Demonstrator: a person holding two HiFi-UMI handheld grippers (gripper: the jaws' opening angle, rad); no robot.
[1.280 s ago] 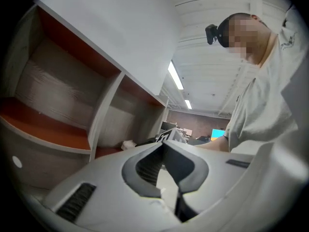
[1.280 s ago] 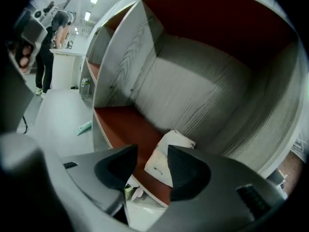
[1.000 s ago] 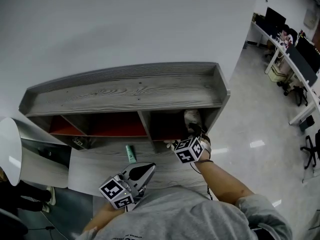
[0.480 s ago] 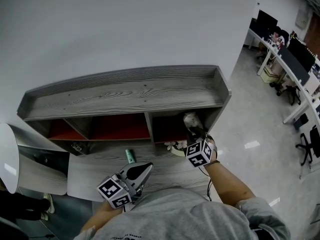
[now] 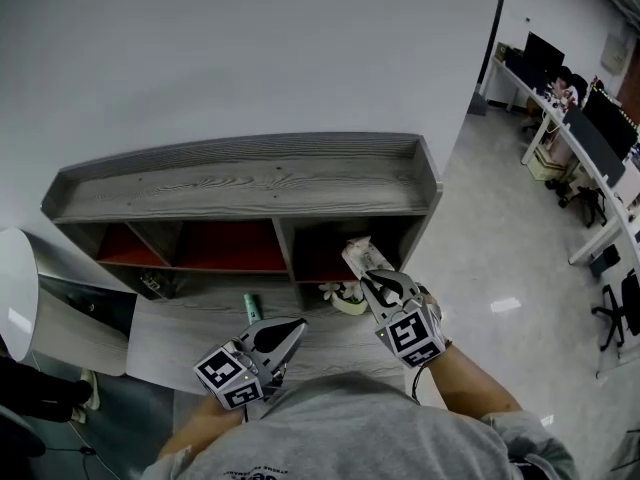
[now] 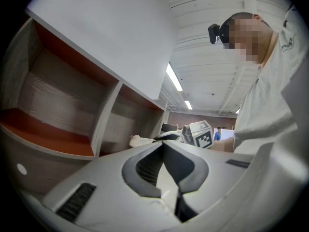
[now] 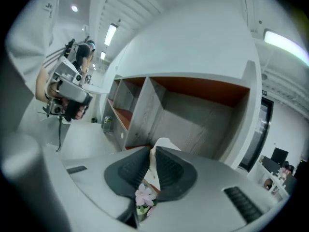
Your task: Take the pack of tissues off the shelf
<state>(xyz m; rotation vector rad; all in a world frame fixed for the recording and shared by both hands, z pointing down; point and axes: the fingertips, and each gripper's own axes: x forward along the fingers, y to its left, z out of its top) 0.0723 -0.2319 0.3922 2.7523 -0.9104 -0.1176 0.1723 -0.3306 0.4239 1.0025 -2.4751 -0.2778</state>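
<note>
Two jaws on the right gripper have just been closing and now sit narrow on the pack of tissues, pads pressing a thin part of it while the rest pokes out past the tips. By the look of it the pack hangs just in front of the right compartment of the shelf, off its floor and above the desk. Main risk, as I judge it: soft wrapper plus a shallow pinch, so a quick swing or twist could let it slide out. The flower pot sits right under the jaws, so a dropped pack or a low pass would hit it and likely tip it. Second risk: pulling upward or sideways before the pack is fully clear could snag it on the top board, the divider to the left or the side wall just to the right. Left gripper has its jaws together with nothing between them, held level over the near part of the desk, well apart from the pack and no obstacle. Green tube lies on the desk between the two grippers, also out of the way. Open room is straight back toward the body and off to the right over bare floor. The desk's near edge is close to the torso, so set-down space is limited there.
</note>
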